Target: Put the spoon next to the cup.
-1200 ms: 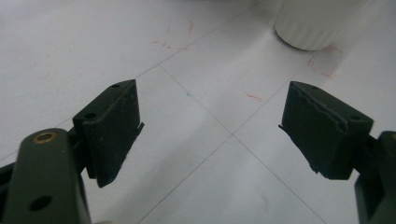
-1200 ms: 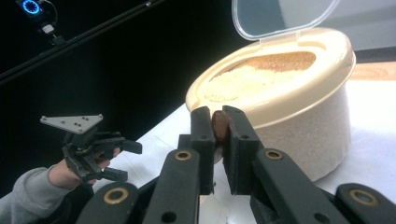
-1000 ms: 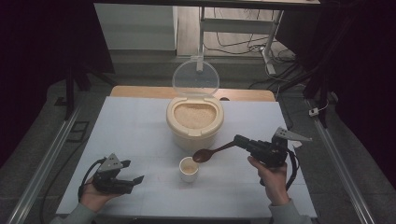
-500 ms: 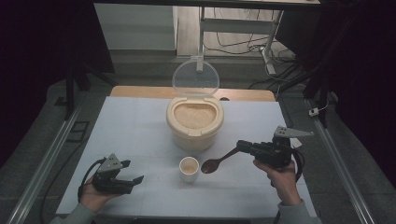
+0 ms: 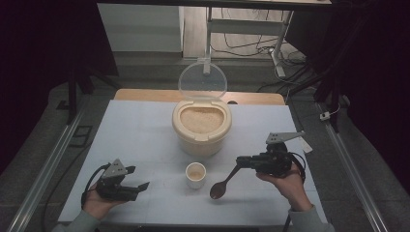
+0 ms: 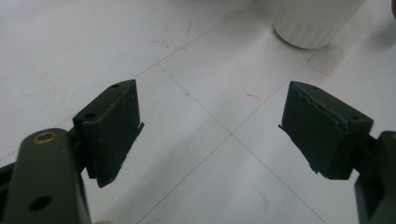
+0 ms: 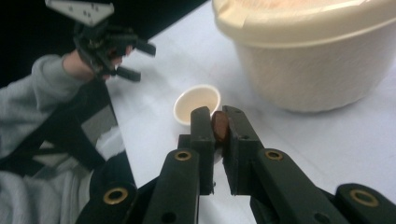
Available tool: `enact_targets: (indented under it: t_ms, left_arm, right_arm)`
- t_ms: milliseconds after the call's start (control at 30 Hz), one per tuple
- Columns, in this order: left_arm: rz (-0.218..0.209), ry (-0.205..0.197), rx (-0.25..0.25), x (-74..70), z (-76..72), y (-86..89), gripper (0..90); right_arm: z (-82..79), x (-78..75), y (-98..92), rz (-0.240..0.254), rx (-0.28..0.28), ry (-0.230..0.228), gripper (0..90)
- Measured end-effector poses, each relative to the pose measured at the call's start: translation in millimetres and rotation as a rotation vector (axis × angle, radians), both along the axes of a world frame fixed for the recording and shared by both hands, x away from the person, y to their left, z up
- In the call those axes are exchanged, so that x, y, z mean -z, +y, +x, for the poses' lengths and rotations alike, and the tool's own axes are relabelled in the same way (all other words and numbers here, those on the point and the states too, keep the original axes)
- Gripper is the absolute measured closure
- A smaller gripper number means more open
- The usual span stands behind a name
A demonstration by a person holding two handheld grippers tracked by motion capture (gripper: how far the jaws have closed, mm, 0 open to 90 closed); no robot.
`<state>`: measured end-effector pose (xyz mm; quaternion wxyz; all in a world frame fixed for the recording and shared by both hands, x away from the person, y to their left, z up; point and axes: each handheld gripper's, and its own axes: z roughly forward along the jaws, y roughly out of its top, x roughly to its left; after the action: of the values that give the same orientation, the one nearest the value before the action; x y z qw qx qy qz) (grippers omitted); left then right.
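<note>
- Jaws of the right gripper (image 5: 244,161) were closed on the handle of a dark wooden spoon (image 5: 224,184), whose bowl hung low over the tabletop (image 5: 140,130), just right of the small white cup (image 5: 196,174).
- Jaws of the left gripper (image 5: 140,186) stood wide apart and held nothing, resting low near the tabletop's front left, well apart from the cup.
- Behind the cup stood a cream rice container (image 5: 201,126) full of grain, its clear lid (image 5: 202,80) raised upright at the back.
- The cup appeared to hold some grain; how full it was could not be told.
- Judged risk: the spoon was pinched at the handle's far end, so it could twist in the jaws.
- The bowl hung near the light, unsteadied cup, and a sideways swing might tip it and scatter grain.
</note>
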<state>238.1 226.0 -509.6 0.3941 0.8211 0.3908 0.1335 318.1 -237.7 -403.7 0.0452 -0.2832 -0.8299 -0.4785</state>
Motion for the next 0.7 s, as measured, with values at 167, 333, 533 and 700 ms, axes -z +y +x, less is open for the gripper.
enact_targets:
  t_ms: [167, 333, 533, 700]
  left_arm:
    - [0.003, 0.002, 0.004, 0.5, -0.2, -0.7, 19.3]
    - [0.006, 0.007, 0.009, 1.5, 0.0, -1.0, 19.3]
    - [0.008, 0.008, 0.01, 1.9, -0.4, -1.3, 19.3]
    - [0.01, 0.009, 0.009, 2.2, -0.7, -0.6, 19.3]
  right_arm:
    - [8.7, 7.3, 12.6, -0.073, -0.052, 0.056, 83.0]
    - [17.9, 12.5, 24.2, -0.105, -0.077, 0.097, 83.0]
    - [29.3, 19.3, 35.3, -0.12, -0.038, 0.082, 79.7]
    - [41.8, 33.2, 39.0, -0.145, 0.028, 0.066, 74.6]
